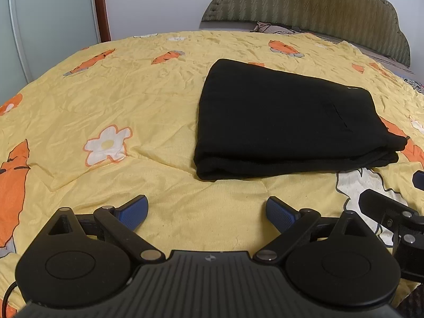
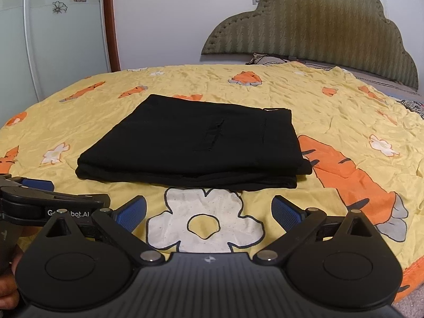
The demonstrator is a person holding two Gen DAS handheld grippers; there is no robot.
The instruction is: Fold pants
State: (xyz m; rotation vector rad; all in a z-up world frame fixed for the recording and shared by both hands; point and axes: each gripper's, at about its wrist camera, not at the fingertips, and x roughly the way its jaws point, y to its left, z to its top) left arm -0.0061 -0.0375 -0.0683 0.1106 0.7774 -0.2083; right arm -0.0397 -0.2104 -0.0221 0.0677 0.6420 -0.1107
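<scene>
The black pants (image 1: pixel 286 122) lie folded into a flat stacked rectangle on the yellow quilt (image 1: pixel 132 100), right of centre in the left wrist view. They sit centred in the right wrist view as black pants (image 2: pixel 193 145), a pocket seam on top. My left gripper (image 1: pixel 206 212) is open, nothing between its blue pads, just short of the pants' near edge. Over a white flower print my right gripper (image 2: pixel 209 210) is open and empty too, close to the same edge. The left gripper (image 2: pixel 34 185) shows at the left edge of the right wrist view.
A padded olive headboard (image 2: pixel 318 21) and a pillow (image 2: pixel 267 58) stand at the far end of the bed. A glass wardrobe door (image 2: pixel 53 31) with a brown frame is at the left. A person's hand (image 2: pixel 8 286) holds the left tool.
</scene>
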